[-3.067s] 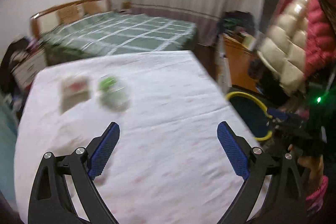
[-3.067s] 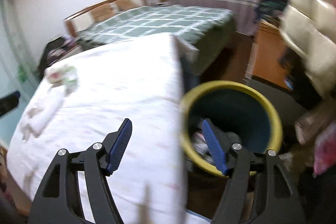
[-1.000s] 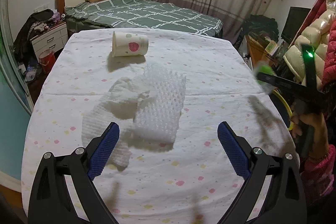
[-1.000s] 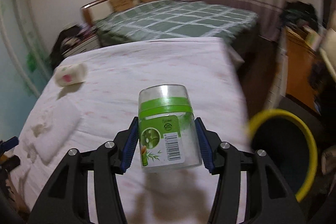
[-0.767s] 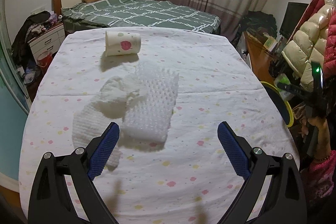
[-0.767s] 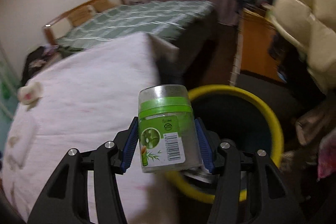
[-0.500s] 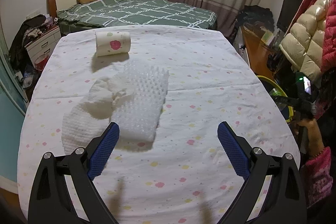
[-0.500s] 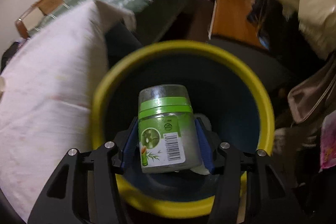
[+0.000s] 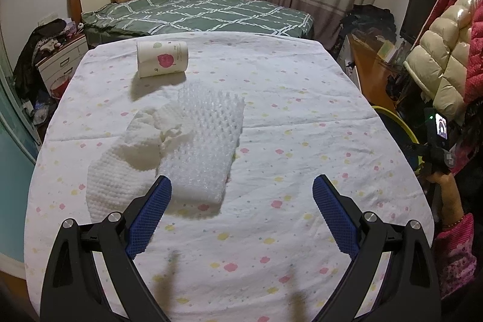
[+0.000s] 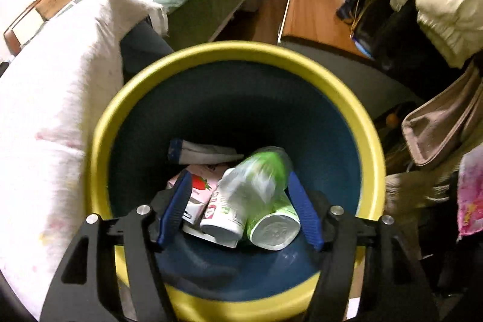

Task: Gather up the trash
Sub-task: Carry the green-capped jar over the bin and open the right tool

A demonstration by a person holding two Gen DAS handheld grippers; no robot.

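Spotted bedsheet (image 9: 302, 116) under left gripper (image 9: 241, 216) – fingers wide apart, right gripper (image 10: 238, 207) tipped into bin (image 10: 235, 56) – fingers just opening, green bottle (image 10: 265, 177) loose.

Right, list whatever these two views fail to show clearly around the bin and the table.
- Green container, right wrist view: motion-blurred, label unreadable.
- Bottom of the bin, right wrist view: covered by cartons and the right gripper, whose jaws have just been opening.
- Same bin, left wrist view: only a sliver of yellow rim shows past the table edge.
- Paper cup, left wrist view: whether it holds anything cannot be seen.
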